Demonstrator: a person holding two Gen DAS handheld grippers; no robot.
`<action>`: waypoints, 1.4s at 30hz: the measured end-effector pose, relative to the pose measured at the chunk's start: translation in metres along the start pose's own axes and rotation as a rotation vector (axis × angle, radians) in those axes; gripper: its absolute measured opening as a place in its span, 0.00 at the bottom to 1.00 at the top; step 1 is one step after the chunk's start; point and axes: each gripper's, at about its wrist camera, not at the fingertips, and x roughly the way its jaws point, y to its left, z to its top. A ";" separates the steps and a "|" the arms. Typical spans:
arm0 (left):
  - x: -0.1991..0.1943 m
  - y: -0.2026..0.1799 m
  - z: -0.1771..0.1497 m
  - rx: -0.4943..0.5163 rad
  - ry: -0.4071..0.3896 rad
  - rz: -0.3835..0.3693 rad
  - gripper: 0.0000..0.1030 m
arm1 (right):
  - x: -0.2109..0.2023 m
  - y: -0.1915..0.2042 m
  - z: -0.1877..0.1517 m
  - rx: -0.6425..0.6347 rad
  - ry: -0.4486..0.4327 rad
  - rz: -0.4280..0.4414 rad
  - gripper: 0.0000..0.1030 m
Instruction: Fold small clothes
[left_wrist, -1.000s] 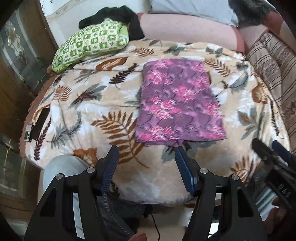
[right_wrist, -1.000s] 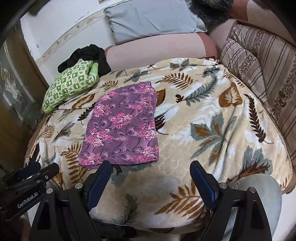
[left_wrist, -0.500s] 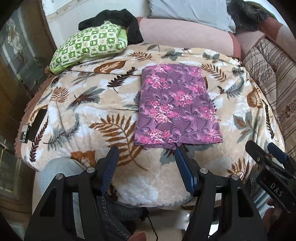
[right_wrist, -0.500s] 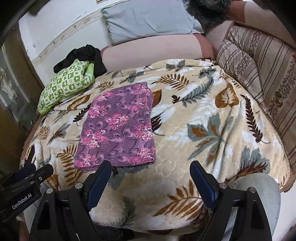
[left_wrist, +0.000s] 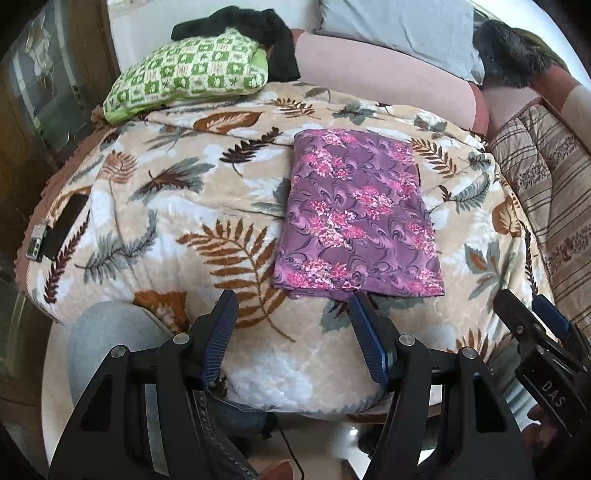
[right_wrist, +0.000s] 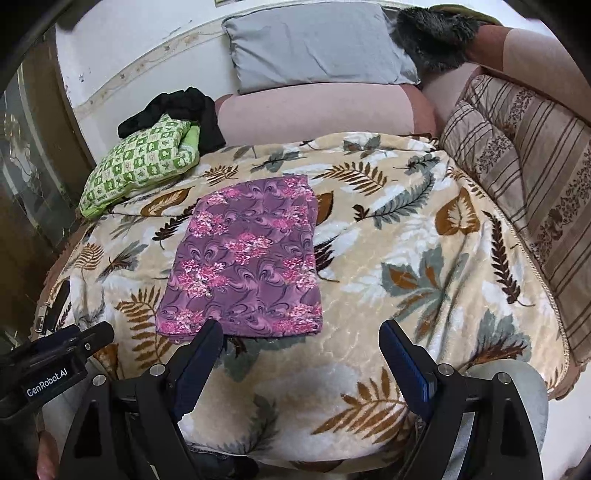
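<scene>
A purple cloth with pink flowers (left_wrist: 356, 218) lies folded flat as a rectangle on the leaf-print blanket (left_wrist: 177, 206); it also shows in the right wrist view (right_wrist: 245, 258). My left gripper (left_wrist: 291, 314) is open and empty, held over the blanket's near edge just short of the cloth's near hem. My right gripper (right_wrist: 301, 341) is open and empty, also at the near edge, its left finger by the cloth's near hem. Neither touches the cloth.
A green checked pillow (left_wrist: 184, 74) with a black garment (left_wrist: 258, 33) lies at the back left. A grey pillow (right_wrist: 314, 44) and a pink bolster (right_wrist: 314, 114) line the back. A striped cushion (right_wrist: 524, 177) runs along the right. A dark phone-like object (left_wrist: 59, 229) lies on the blanket's left edge.
Both grippers have drawn back and risen a little from the bed, so the cloth looks smaller and farther. The cloth has not moved. Both stay open.
</scene>
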 end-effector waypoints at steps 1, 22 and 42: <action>0.001 -0.004 0.000 0.009 0.008 0.019 0.61 | 0.002 0.000 0.000 0.000 0.003 -0.002 0.83; -0.015 -0.034 -0.011 0.132 -0.048 0.037 0.61 | 0.012 -0.026 -0.004 0.056 -0.016 -0.001 0.83; -0.002 -0.035 -0.008 0.130 -0.024 0.098 0.61 | 0.010 -0.037 0.001 0.047 -0.037 0.048 0.83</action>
